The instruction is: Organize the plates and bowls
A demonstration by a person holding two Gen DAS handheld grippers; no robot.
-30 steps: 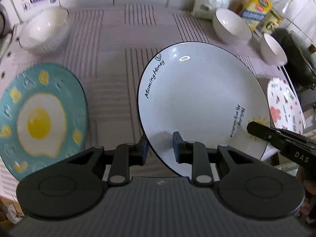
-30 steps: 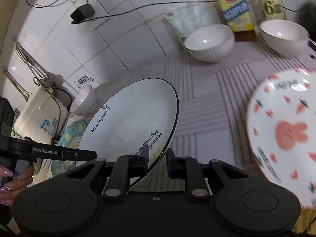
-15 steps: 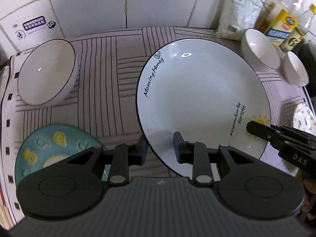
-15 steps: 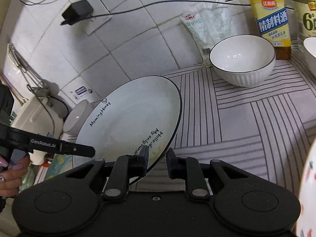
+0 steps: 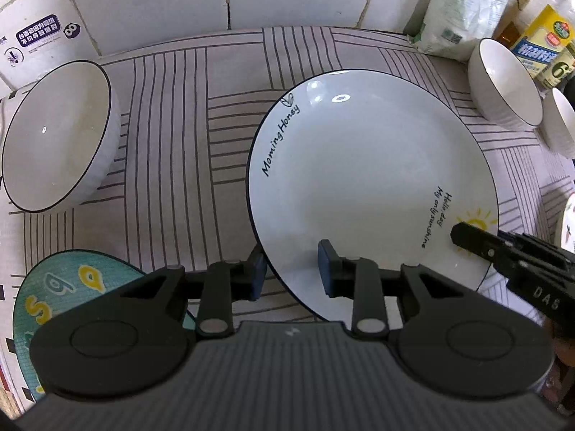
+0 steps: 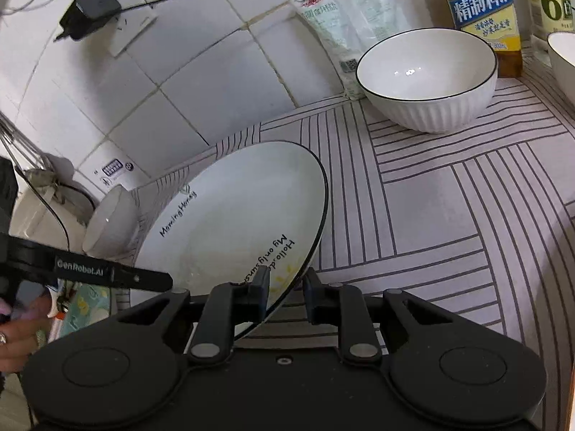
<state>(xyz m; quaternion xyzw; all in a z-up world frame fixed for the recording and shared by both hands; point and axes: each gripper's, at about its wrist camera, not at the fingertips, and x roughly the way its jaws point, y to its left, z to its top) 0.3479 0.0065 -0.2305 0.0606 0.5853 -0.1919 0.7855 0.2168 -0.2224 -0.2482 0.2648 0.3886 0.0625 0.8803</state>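
Left wrist view: left gripper [image 5: 291,269] jaws opening around white plate [image 5: 373,186] rim | right gripper [image 6: 285,285] pinching opposite rim | advice: settle plate flat beside ribbed bowl [image 5: 57,136], then release.

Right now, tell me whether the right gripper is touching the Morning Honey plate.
Touching. In the right wrist view the right gripper straddles the rim of the Morning Honey plate, and its left pad presses against the plate's face beside the sun drawing.

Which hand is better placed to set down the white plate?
Right, probably: the right gripper grips the white plate's rim, while the left gripper is opening around its edge.
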